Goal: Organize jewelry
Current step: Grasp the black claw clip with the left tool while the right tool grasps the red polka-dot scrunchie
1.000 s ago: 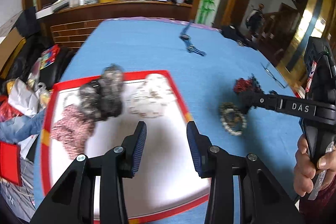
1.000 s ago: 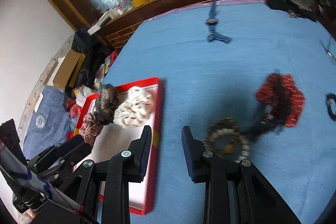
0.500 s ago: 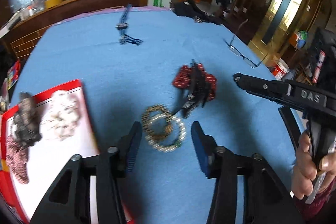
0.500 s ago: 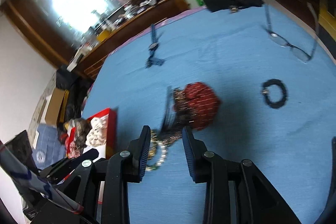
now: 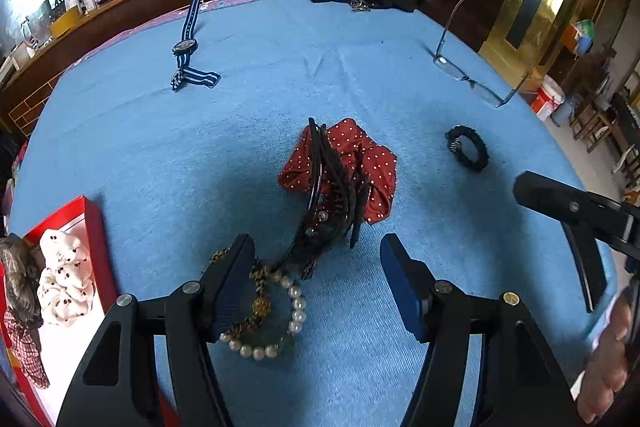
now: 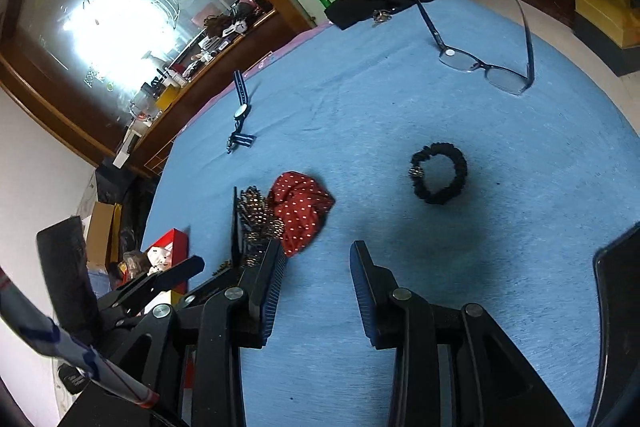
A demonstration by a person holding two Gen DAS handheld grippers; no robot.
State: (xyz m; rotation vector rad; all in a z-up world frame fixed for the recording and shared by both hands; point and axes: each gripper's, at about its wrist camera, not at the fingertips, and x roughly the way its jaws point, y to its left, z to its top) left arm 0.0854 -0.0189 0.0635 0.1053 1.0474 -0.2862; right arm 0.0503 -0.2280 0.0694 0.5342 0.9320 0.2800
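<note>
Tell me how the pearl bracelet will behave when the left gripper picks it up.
The pearl bracelet is a loop of separate round beads, so it will probably sag rather than hold shape. The smooth beads may slip between the pads. It overlaps the leopard bracelet, which might drag along. The left gripper is open above them.
</note>
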